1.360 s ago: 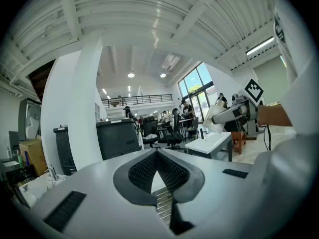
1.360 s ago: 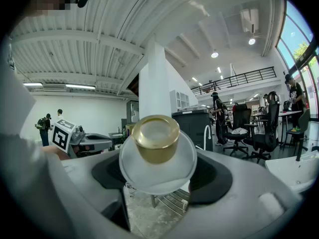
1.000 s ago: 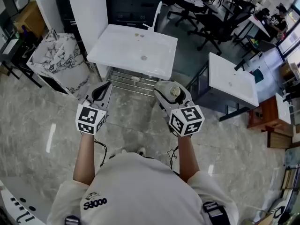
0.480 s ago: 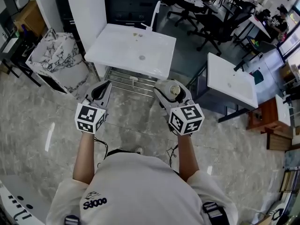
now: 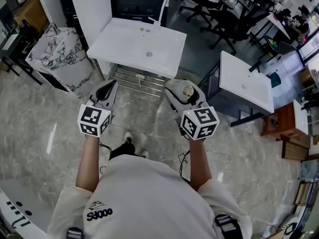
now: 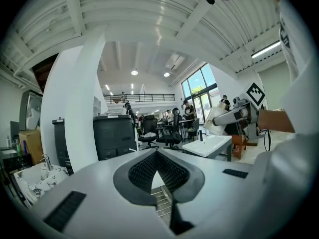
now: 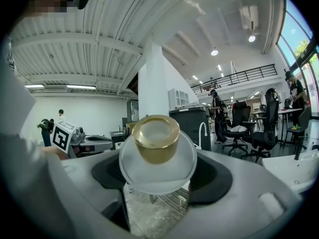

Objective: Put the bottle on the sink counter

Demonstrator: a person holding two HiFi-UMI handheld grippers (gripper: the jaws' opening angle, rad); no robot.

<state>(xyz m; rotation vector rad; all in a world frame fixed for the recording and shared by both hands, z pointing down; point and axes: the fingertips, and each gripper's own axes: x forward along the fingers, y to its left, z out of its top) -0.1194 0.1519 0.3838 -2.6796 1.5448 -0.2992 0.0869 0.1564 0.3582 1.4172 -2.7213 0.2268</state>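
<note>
Against the frame of a second ago, the white sink bench [image 5: 119, 46] is seen slightly higher in the head view. The gold-capped bottle [image 5: 187, 90] is still grasped between the jaws of the right hand-held gripper [image 5: 184, 89], held in the air over the marble floor [image 5: 40, 113], short of the bench's near edge. The left hand-held gripper [image 5: 108, 86] is kept clenched on nothing, its pad tips met. Black square markers are borne on both cubes, and a print on the back of the shirt [image 5: 144, 193] is seen but cannot be read with certainty.
</note>
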